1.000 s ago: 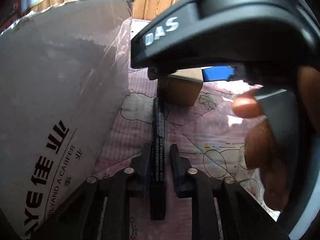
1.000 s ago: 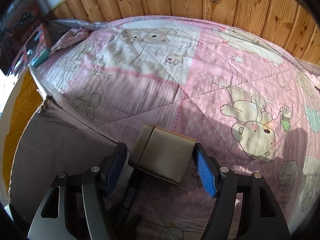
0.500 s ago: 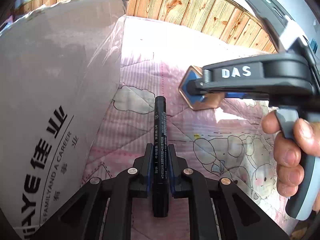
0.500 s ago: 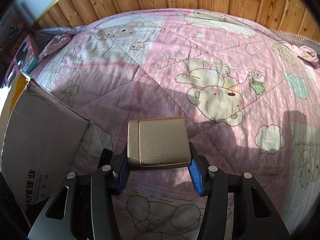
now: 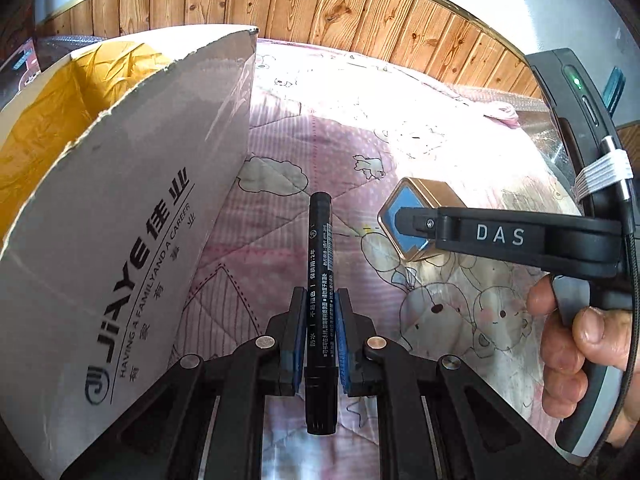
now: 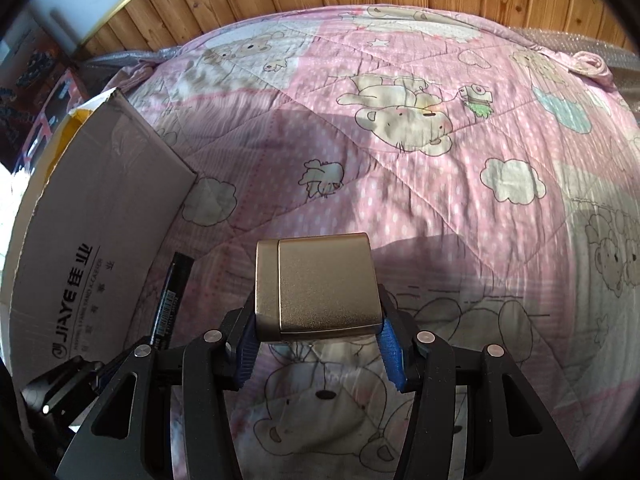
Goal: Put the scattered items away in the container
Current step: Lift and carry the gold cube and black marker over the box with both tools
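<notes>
My left gripper [image 5: 319,322] is shut on a black marker pen [image 5: 319,264] that points forward above the quilt. The pen also shows in the right wrist view [image 6: 170,300], low on the left. My right gripper [image 6: 318,334] is shut on a small gold box [image 6: 318,286], held above the quilt. In the left wrist view the gold box [image 5: 430,200] hangs to the right of the pen, clamped in the right gripper [image 5: 412,228]. The cardboard box [image 5: 120,208] with a yellow lining stands at the left, its flap up beside the pen.
A pink quilt [image 6: 420,160] with bear prints covers the bed. A wooden plank wall [image 5: 360,12] runs along the back. A person's hand [image 5: 580,348] holds the right gripper's handle. The cardboard box [image 6: 92,240] rises at the left in the right wrist view.
Both grippers have lifted off the quilt with their loads. The right gripper has swung to the right of the left one. The left jaws closed onto the pen.
</notes>
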Action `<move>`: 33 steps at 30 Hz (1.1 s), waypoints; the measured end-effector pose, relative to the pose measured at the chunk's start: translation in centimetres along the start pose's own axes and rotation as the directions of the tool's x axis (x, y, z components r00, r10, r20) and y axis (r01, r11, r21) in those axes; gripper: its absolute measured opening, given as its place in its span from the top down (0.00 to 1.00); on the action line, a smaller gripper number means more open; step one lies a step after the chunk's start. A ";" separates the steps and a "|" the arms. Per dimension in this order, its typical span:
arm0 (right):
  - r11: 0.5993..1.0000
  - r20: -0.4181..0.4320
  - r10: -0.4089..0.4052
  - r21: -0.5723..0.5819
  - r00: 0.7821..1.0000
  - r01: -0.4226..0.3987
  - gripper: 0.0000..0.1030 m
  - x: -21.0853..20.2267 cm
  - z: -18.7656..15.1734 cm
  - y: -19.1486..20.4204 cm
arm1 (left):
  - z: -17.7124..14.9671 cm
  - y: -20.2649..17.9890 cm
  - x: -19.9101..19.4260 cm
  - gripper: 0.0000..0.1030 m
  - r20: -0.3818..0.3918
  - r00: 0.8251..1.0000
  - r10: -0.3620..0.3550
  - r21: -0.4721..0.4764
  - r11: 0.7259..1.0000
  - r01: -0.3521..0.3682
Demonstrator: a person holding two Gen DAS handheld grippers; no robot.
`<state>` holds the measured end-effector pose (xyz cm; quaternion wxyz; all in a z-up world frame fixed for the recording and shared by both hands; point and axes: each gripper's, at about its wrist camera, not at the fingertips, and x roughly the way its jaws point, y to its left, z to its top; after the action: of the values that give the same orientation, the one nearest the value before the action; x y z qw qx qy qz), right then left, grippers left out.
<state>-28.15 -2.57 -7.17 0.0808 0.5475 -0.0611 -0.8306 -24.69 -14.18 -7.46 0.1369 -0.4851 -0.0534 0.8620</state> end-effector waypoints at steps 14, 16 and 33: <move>1.000 0.009 -0.011 -0.002 1.000 0.011 0.48 -4.0 -7.4 1.6 | -5.4 -1.7 -6.0 0.86 0.019 0.999 -0.026 0.083 0.996 0.024; 1.000 0.017 -0.013 0.004 1.000 0.013 0.48 -4.7 -8.3 1.7 | -6.3 -2.0 -7.1 0.86 0.025 0.999 -0.032 0.100 0.995 0.029; 0.998 0.066 -0.025 0.056 0.998 0.021 0.48 -8.8 -16.4 3.4 | -10.0 -2.9 -12.8 0.86 0.104 0.991 -0.081 0.138 0.988 0.066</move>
<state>-9.43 -4.33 -5.09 0.0541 0.5224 -0.0805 -0.8472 -9.31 -15.56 -1.52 0.1977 -0.4249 -0.0206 0.8832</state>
